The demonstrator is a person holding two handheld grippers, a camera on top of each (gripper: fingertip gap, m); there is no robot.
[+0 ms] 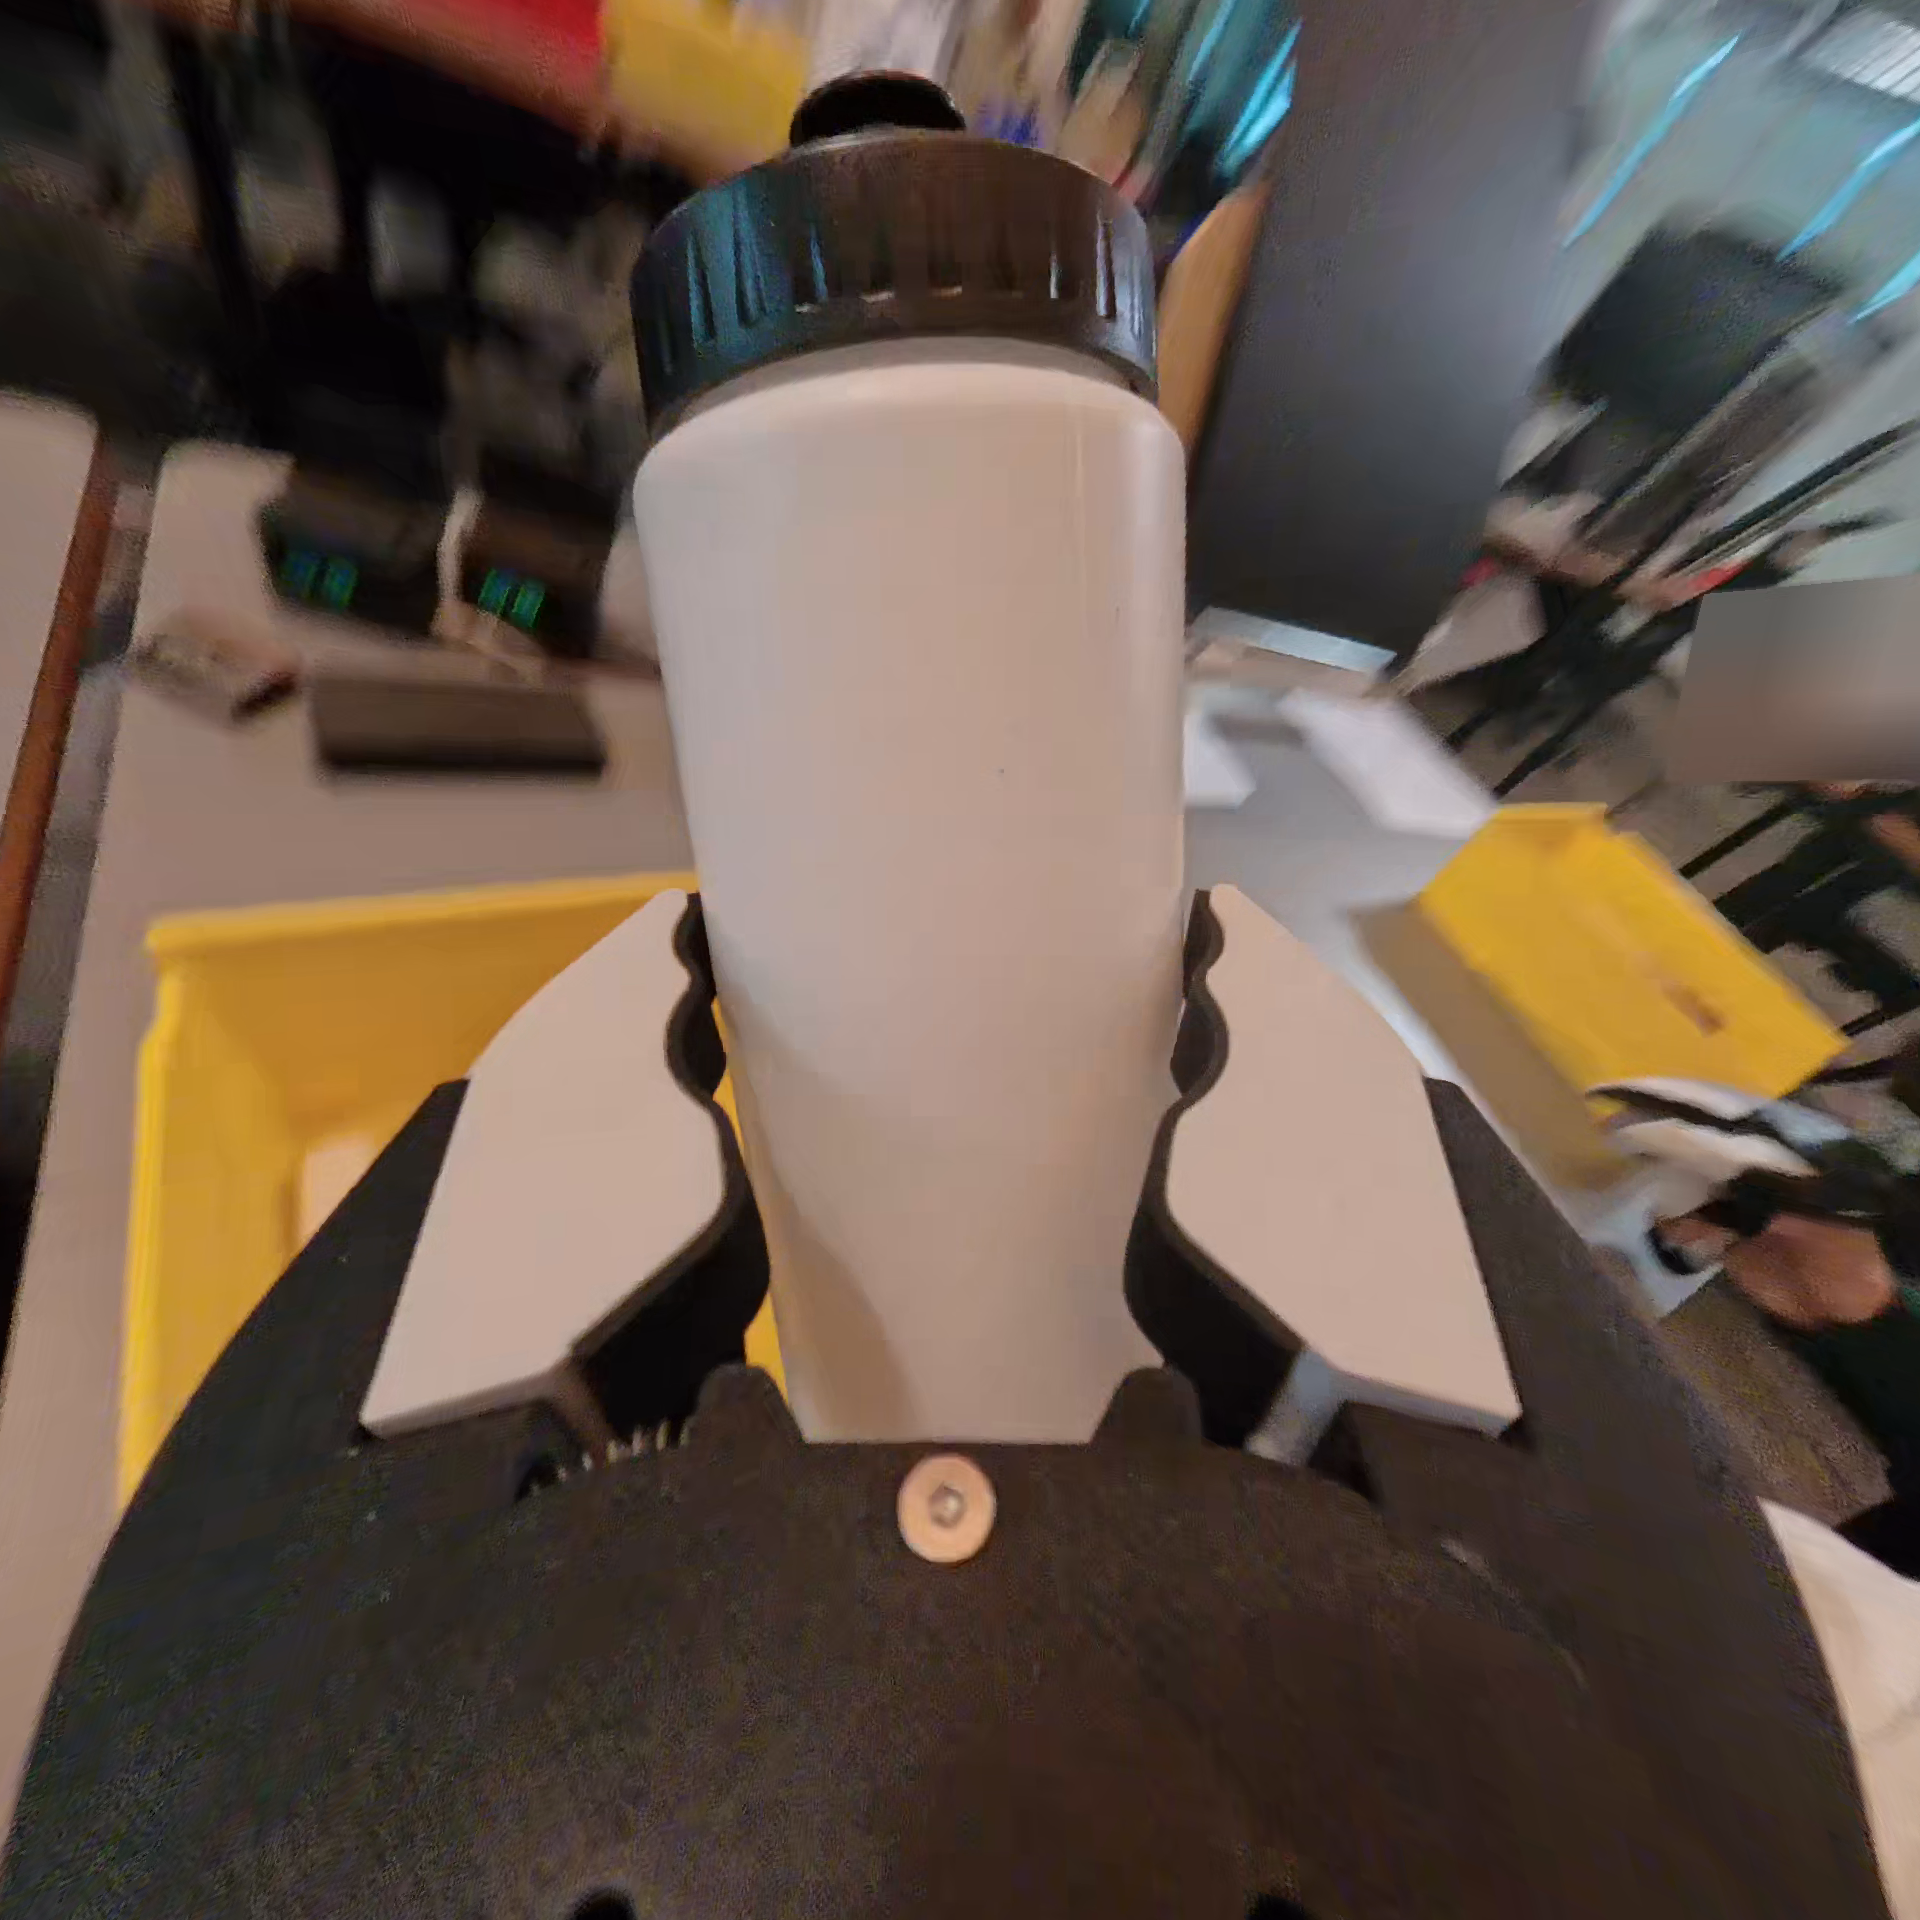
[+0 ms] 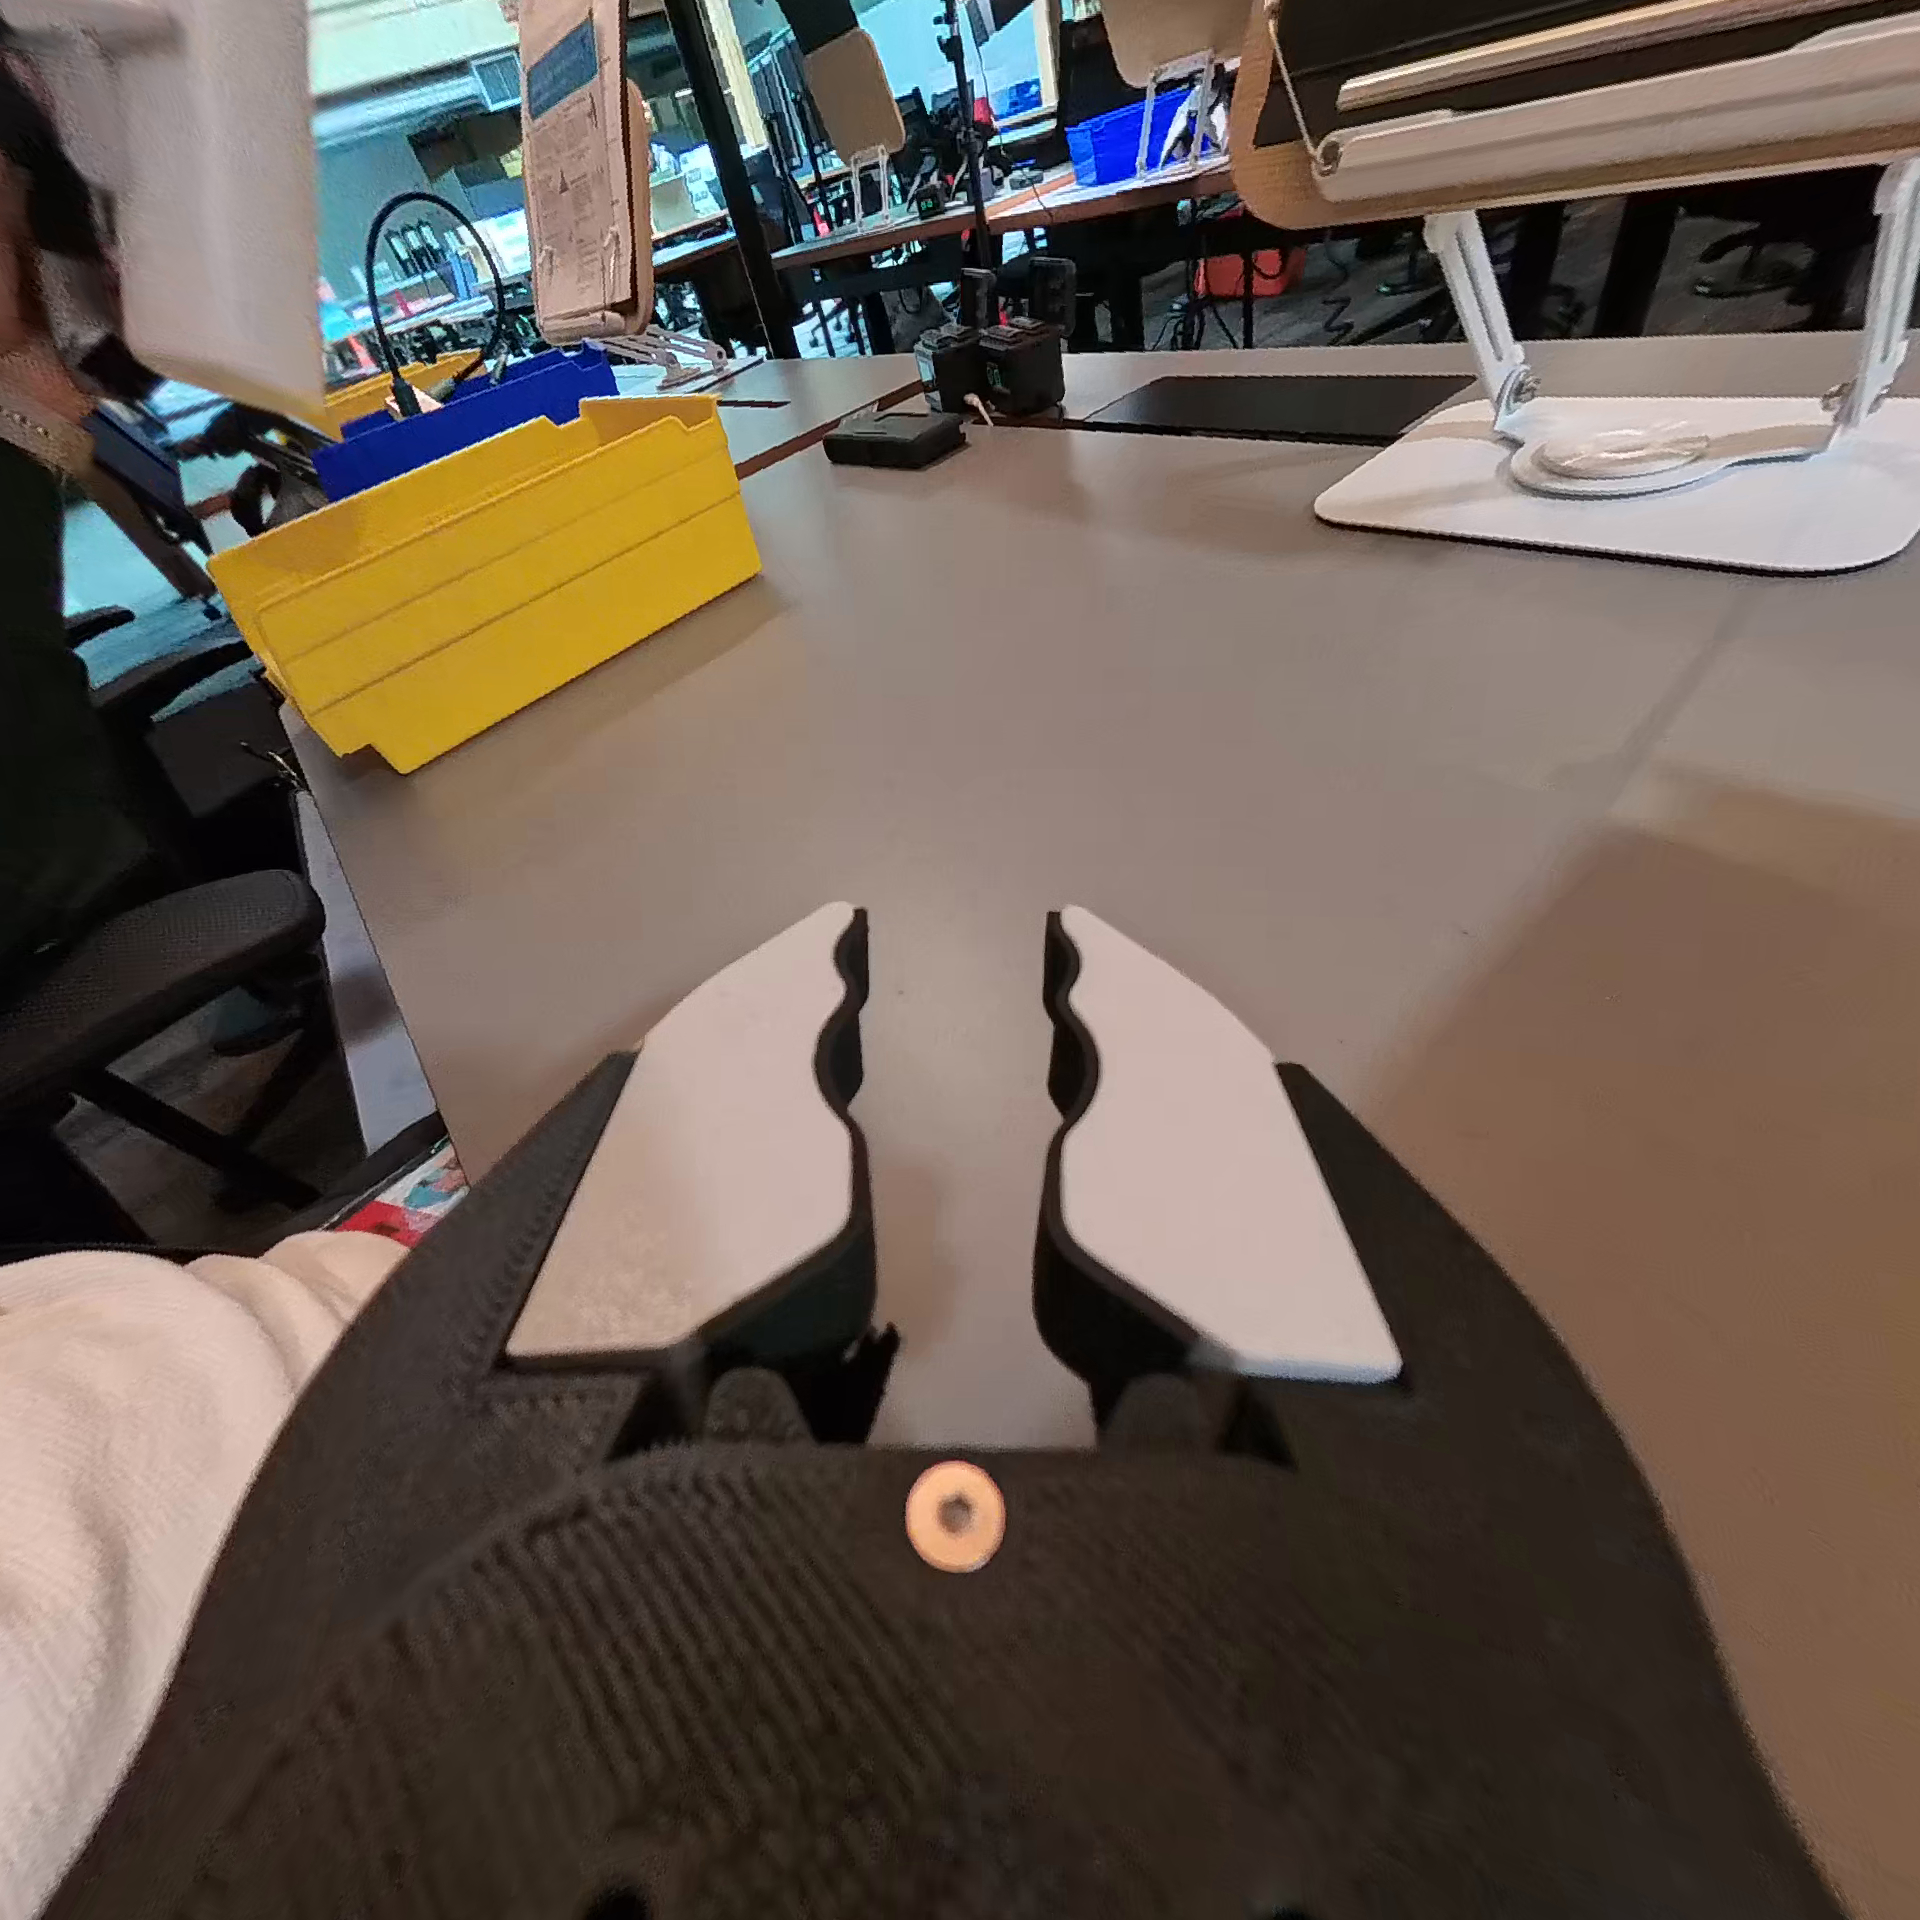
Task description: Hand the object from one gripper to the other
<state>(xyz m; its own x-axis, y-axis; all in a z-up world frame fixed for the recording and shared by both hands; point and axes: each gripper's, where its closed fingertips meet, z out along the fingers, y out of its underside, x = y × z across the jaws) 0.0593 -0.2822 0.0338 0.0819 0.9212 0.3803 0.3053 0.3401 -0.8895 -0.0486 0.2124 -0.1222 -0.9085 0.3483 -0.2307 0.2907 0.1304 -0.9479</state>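
Note:
A white bottle (image 1: 914, 748) with a black ribbed screw cap (image 1: 894, 270) fills the middle of the left wrist view. My left gripper (image 1: 945, 904) is shut on the bottle's lower body, one finger on each side, and the cap points away from the camera. The bottle is off the table and the background is motion-blurred. My right gripper (image 2: 954, 920) is open and empty, low over the grey table (image 2: 1143, 727), with a moderate gap between its fingers. A blurred white shape (image 2: 218, 187) at the top left of the right wrist view cannot be identified.
A yellow bin (image 1: 260, 987) lies under the held bottle and a second yellow bin (image 1: 1621, 956) sits to the right. The right wrist view shows a yellow bin (image 2: 488, 582), a blue bin (image 2: 468, 416), a white stand base (image 2: 1621, 499) and small black devices (image 2: 987, 374). Some 55 cm of space lies between my two pairs of fingers.

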